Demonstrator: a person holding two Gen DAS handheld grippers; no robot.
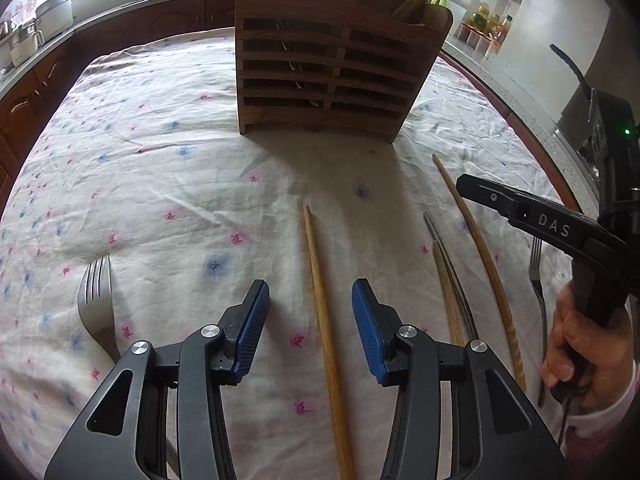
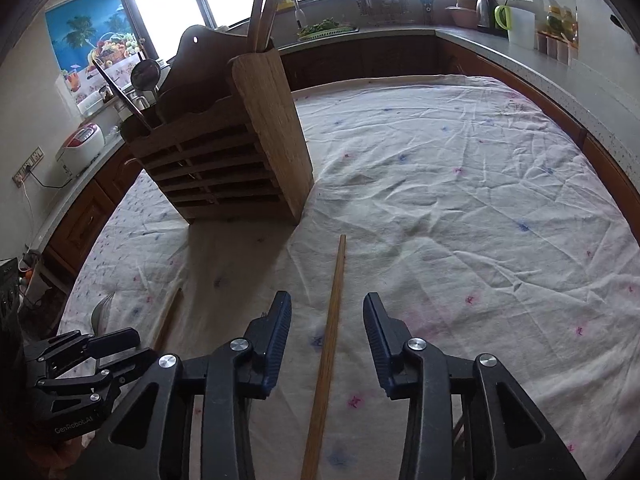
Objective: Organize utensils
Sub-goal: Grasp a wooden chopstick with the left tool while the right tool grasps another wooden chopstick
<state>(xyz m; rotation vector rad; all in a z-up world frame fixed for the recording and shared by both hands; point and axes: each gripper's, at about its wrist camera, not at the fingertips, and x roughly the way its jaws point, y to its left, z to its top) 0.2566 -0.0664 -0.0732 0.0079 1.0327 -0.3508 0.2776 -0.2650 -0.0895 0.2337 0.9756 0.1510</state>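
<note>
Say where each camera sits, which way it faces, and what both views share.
Left wrist: on the left gripper, low over the cloth, facing the holder; open jaws straddle a chopstick; right hand shows.
Right wrist: on the right gripper, facing the holder's corner and the counter; open jaws straddle a chopstick; left gripper shows at lower left.
Shared: holder, cloth, chopsticks.

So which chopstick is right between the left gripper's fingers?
The light wooden chopstick lying alone mid-cloth, between the open left gripper fingers. The other chopsticks lie farther right, near the fork.
</note>
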